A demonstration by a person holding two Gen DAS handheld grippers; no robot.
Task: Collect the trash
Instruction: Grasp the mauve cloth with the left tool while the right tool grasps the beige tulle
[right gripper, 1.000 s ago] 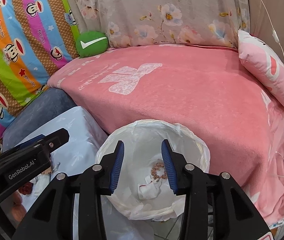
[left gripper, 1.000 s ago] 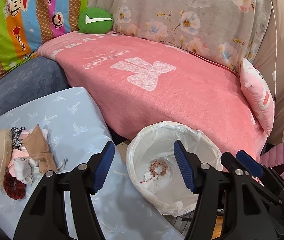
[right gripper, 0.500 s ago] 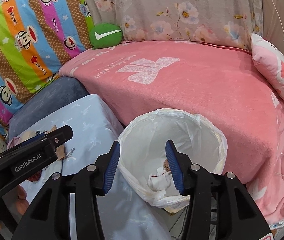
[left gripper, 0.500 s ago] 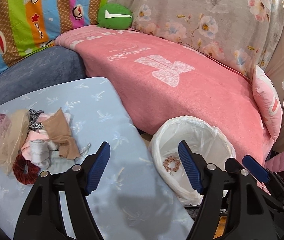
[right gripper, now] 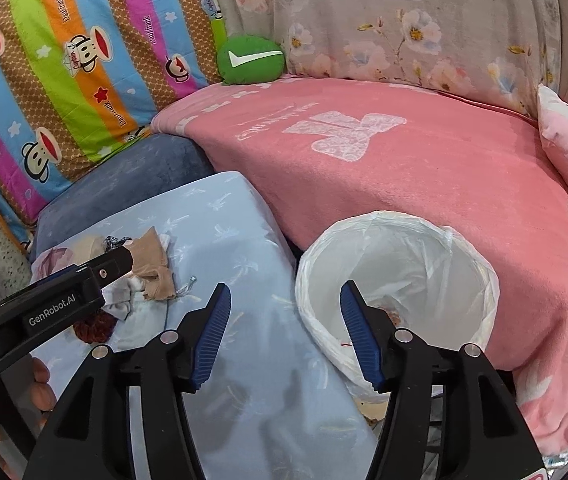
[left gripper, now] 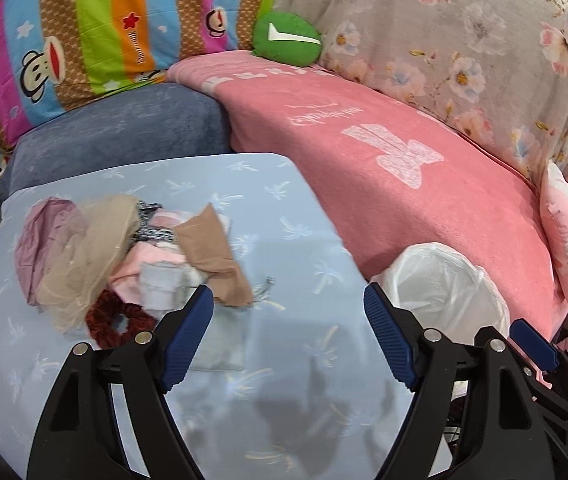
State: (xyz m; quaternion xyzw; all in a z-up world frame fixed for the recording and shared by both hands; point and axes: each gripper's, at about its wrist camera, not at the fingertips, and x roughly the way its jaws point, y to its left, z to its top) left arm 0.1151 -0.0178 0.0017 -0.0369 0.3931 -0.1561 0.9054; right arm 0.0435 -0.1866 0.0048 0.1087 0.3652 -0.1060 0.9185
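Both grippers have swung from over the bin [right gripper: 395, 276] toward the pale blue surface [left gripper: 284, 208]. The left gripper [left gripper: 287, 332] and right gripper [right gripper: 284, 332] have just been widening, jaws apart, nothing between. The trash pile [left gripper: 132, 256] lies near the surface's left edge.

"GenRobot.AI" on the left tongs [right gripper: 118, 268]; "Captain" on the striped monkey cushion [right gripper: 76, 60].

Scrap pile [left gripper: 132, 256] on table [left gripper: 284, 208], bin [right gripper: 395, 280] right

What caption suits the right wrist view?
Open right tongs hang empty between the white-lined bin and the scrap pile.
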